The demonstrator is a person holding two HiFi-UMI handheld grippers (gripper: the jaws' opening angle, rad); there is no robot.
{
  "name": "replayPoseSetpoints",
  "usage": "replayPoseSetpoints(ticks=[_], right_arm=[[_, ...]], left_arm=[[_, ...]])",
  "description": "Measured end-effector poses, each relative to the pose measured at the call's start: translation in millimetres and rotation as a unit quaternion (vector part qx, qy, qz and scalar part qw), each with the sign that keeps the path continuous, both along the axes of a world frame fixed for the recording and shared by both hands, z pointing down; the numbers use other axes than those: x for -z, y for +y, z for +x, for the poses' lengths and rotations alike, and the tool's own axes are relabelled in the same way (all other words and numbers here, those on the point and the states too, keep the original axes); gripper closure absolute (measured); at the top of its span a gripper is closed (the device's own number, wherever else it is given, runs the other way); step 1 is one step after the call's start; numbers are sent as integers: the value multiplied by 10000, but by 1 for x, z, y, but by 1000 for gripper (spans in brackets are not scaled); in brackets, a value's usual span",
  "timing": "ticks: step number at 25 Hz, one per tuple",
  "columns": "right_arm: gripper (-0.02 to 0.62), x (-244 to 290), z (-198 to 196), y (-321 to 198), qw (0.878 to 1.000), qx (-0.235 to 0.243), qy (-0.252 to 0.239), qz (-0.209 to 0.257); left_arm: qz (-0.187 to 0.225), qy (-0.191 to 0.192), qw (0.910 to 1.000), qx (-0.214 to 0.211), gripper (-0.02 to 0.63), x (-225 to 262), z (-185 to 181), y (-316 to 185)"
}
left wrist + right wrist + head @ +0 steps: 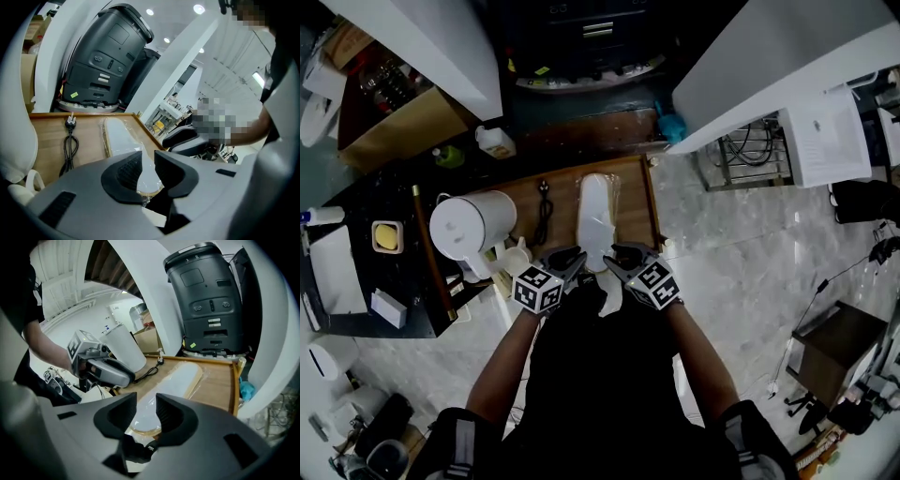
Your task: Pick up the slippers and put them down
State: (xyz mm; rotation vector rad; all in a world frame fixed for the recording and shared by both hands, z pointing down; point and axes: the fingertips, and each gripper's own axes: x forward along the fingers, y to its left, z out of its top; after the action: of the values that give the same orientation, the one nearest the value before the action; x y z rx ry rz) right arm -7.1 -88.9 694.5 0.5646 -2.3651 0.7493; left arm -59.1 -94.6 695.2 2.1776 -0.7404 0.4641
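A pair of white slippers (598,220) in clear plastic wrap lies flat on the wooden tabletop (633,202), toes pointing away from me. Both grippers sit at its near heel end. My left gripper (574,258) is on the left of the heel and my right gripper (619,255) on the right. In the left gripper view the slippers (119,136) run up from a narrow gap between the jaws of the left gripper (149,166). In the right gripper view the slippers (178,380) show through a wider gap in the right gripper (146,411). Neither gripper's pads press on the pack.
A white jug (473,225) and a small white cup (516,258) stand on the table's left, with a black cable and plug (544,211) beside the slippers. A large black machine (108,56) stands beyond the table's far edge. A raised wooden rim (233,385) runs along the right side.
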Motion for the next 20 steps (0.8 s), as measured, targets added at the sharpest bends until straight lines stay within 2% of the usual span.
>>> replayPoseSetpoints(ticks=[4, 10, 14, 20], right_arm=[[431, -25, 1, -3, 9997, -39, 114, -228], [345, -50, 6, -16, 9984, -290, 202, -440], [301, -65, 13, -20, 9962, -477, 261, -676], [287, -83, 14, -13, 9924, -506, 221, -1096]], left_arm=[[-213, -121, 9997, 26, 452, -24, -1, -6], [-354, -300, 9989, 87, 404, -53, -6, -13], [-601, -472, 9970, 101, 362, -74, -10, -13], [-838, -485, 9953, 93, 350, -86, -6, -11]])
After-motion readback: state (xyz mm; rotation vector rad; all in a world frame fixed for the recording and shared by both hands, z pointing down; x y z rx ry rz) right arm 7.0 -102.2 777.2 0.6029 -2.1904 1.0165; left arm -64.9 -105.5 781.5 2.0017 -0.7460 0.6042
